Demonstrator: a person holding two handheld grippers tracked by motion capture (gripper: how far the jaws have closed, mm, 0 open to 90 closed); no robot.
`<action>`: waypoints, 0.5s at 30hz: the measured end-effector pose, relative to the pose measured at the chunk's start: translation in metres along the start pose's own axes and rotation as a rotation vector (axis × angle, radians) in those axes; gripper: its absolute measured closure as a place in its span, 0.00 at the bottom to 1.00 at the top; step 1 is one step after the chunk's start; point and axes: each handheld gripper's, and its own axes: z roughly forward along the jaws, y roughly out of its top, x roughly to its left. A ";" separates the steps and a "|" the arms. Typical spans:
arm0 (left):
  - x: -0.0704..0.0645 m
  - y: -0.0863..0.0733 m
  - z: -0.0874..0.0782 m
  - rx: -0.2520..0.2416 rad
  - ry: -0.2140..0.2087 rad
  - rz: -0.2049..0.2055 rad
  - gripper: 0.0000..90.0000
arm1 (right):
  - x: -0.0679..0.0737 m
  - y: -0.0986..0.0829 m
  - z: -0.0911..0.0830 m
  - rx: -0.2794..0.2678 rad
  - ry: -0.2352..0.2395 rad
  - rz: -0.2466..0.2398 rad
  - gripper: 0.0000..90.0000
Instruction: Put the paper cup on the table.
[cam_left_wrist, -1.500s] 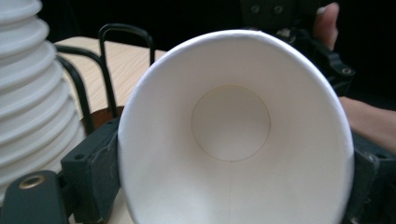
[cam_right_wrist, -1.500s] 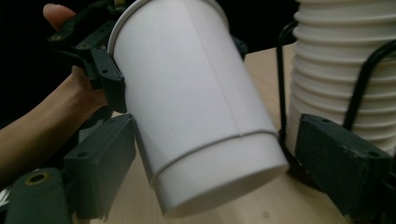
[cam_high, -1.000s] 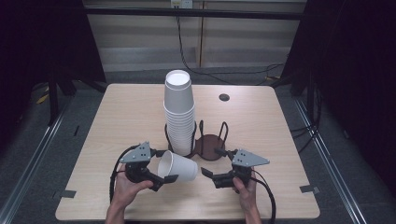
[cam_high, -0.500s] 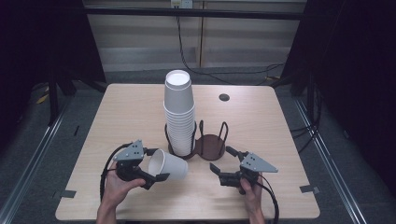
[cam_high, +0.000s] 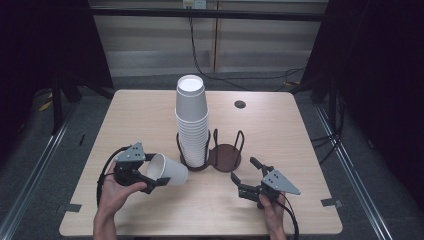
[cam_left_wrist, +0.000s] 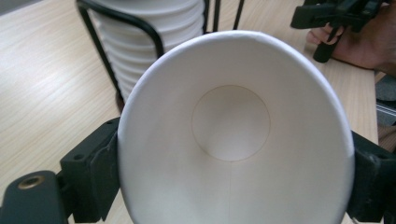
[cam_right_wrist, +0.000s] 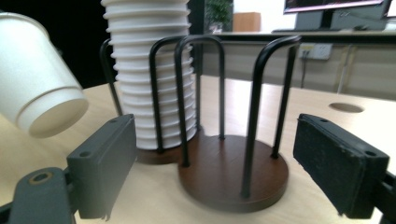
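Item: single paper cup (cam_high: 169, 170), white, lying near-horizontal above the table (cam_high: 130, 120), front-left area, just left of the cup holder (cam_high: 212, 155). Mouth faces the left gripper's camera; base points toward the holder.

Left gripper (cam_high: 150, 180): jaws clamped on cup, pads pressing the rim zone from both sides, per left gripper view (cam_left_wrist: 233, 140).

Right gripper (cam_high: 245, 177): jaws wide apart, nothing between them, low over table, front-right. Its own view looks straight at the empty ring section of the holder (cam_right_wrist: 233, 172).

Stack (cam_high: 192, 120): tall col. of nested white cups, standing in left section of holder; right section w/ brown base empty.

Risks (judgement):
- Thin paper wall + side squeeze near rim → cup may oval out, crease, or pop free if grip tightens.
- Cup base sits close to the holder's wire loops; swinging it upright could catch a loop and knock the stack, which is tall and rises well above the wires.
- If the cup is meant for the empty section, tilted entry could snag on a wire.
- Right gripper near holder base; a careless advance could shove the whole holder.

Change vs. pic 0.5 s ago: left gripper and cup about the same spot, cup still tilted; right gripper also near-unmoved, jaws open as before. Stack and holder unchanged.
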 end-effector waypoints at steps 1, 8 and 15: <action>0.001 0.001 -0.001 0.017 0.013 0.000 0.12 | 0.000 0.000 -0.001 -0.006 -0.003 0.000 0.15; 0.006 0.007 -0.011 0.047 0.045 -0.007 0.12 | 0.002 -0.001 -0.003 -0.034 -0.033 -0.022 0.14; 0.018 0.012 -0.021 0.044 0.068 -0.065 0.12 | 0.003 -0.002 -0.005 -0.057 -0.030 -0.022 0.14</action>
